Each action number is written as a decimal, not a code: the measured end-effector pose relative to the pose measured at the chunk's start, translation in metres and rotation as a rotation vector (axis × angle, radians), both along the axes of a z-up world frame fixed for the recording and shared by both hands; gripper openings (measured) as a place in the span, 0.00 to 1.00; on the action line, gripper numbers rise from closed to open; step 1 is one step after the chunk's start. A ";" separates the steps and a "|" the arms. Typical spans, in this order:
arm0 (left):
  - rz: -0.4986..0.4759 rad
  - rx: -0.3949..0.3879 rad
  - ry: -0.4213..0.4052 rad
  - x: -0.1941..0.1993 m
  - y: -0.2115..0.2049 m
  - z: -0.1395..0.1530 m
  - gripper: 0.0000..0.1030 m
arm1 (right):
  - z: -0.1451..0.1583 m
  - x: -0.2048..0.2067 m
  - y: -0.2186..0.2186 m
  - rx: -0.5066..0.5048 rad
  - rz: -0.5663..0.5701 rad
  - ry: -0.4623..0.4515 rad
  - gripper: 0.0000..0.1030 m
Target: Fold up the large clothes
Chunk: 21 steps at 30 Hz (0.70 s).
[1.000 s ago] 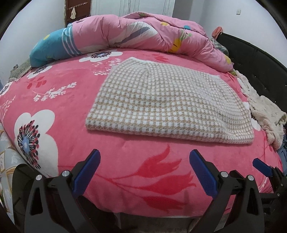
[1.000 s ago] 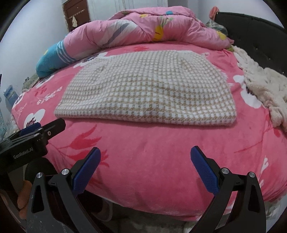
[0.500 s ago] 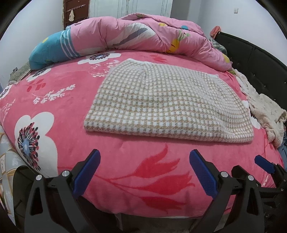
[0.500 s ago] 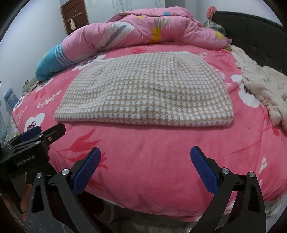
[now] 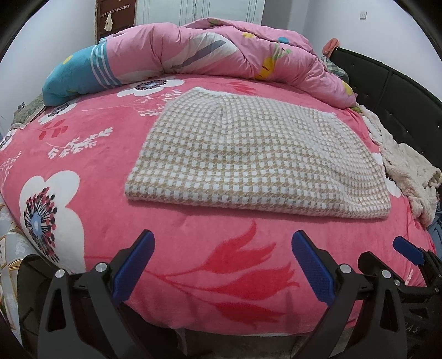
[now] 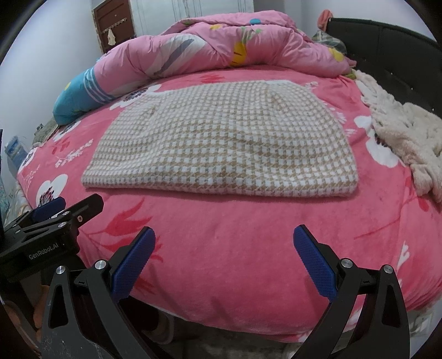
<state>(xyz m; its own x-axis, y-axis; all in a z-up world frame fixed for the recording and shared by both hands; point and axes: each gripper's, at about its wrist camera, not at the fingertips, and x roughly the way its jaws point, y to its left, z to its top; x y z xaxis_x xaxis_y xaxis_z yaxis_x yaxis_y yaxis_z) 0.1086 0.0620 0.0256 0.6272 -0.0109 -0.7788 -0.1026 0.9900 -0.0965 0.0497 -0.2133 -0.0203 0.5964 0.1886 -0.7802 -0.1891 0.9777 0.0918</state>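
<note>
A beige-and-white checked garment (image 5: 248, 160) (image 6: 221, 143) lies folded flat in a rectangle on the pink flowered bed cover (image 5: 83, 143) (image 6: 234, 248). My left gripper (image 5: 223, 262) hovers open over the bed's near edge, short of the garment's near fold, nothing between its blue pads. My right gripper (image 6: 225, 262) is also open and empty at the near edge, just as far from the garment. The right gripper's blue tip (image 5: 408, 251) shows at the lower right of the left wrist view. In the right wrist view the left gripper's body (image 6: 52, 223) is at the lower left.
A rolled pink and blue quilt (image 5: 193, 52) (image 6: 207, 47) lies across the far side of the bed. A cream fluffy cloth (image 5: 406, 163) (image 6: 406, 132) is heaped at the right edge by the black headboard (image 5: 400, 91) (image 6: 386, 49). A brown cabinet (image 6: 113, 24) stands behind.
Both views have drifted slightly, so the garment sits a little differently in frame. The garment itself has not moved, and both grippers stay open.
</note>
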 end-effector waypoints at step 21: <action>0.000 -0.012 -0.005 0.001 0.002 0.002 0.95 | 0.003 0.003 0.001 -0.010 0.005 -0.002 0.93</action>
